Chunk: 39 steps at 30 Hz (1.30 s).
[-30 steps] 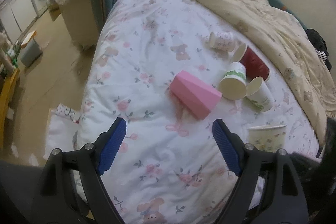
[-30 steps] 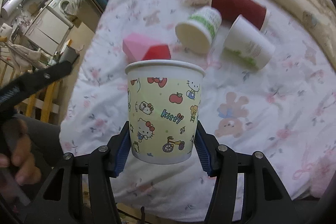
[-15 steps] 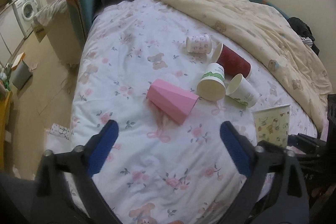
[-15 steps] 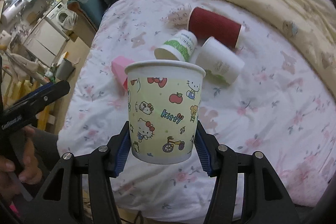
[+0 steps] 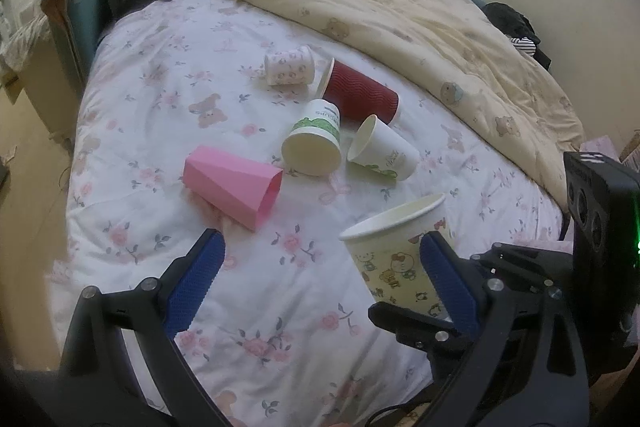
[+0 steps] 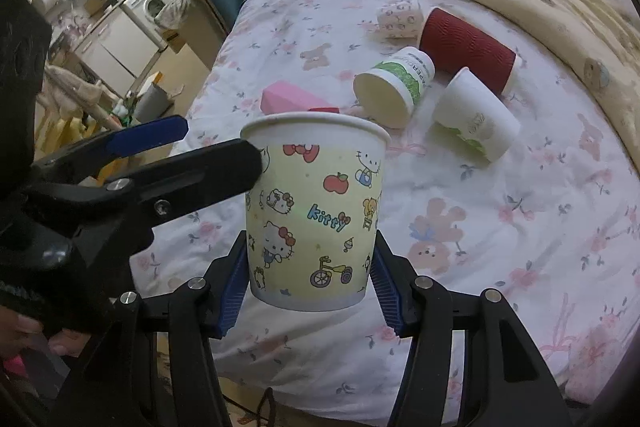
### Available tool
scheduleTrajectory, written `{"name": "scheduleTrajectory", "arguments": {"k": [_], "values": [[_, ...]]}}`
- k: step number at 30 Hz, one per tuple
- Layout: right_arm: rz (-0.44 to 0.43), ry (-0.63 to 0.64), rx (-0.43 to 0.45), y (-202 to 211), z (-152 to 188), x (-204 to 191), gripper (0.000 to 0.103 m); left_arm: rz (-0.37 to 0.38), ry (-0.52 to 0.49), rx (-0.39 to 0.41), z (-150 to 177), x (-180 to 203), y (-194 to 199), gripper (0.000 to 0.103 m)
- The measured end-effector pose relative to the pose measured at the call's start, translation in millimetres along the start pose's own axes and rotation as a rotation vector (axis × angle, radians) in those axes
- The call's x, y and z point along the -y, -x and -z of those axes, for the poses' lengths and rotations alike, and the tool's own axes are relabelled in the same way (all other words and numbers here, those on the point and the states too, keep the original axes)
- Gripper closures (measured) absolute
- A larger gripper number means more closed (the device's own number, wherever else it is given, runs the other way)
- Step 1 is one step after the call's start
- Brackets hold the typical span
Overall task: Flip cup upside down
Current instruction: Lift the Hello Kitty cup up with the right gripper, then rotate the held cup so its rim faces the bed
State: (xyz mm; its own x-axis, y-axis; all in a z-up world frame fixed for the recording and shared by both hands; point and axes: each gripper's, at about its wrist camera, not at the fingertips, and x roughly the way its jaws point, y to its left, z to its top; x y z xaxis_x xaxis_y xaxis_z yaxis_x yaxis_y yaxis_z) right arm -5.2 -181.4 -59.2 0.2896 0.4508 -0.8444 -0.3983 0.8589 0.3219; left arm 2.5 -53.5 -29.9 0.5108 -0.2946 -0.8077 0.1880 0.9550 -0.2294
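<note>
Floral bed (image 5: 168,99) in background. Kitty cup (image 6: 314,211) is pinched upright, mouth up, by right claw (image 6: 310,285), above the near bed edge. Left claw (image 5: 320,287) is spread, close beside it. Flip not yet done.

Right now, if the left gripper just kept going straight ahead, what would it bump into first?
Probably the pink cup. The left gripper is open and aimed across the bed, and that cup lies nearest ahead, slightly left. Depth is hard to judge, so it might pass just beside it.
</note>
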Motion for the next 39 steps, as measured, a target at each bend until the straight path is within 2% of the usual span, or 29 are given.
{"name": "scheduleTrajectory", "arguments": {"k": [20,33,39], "values": [[0.033,0.044,0.010,1,4,-7,0.045,-0.039,0.059,-0.034,3,-21,-7,0.006],[0.059,0.051,-0.005,0,4,-5,0.045,-0.067,0.061,-0.053,6,-23,-12,0.006],[0.062,0.023,-0.042,7,1,7,0.045,-0.175,0.090,-0.004,7,-40,-1,0.006]]}}
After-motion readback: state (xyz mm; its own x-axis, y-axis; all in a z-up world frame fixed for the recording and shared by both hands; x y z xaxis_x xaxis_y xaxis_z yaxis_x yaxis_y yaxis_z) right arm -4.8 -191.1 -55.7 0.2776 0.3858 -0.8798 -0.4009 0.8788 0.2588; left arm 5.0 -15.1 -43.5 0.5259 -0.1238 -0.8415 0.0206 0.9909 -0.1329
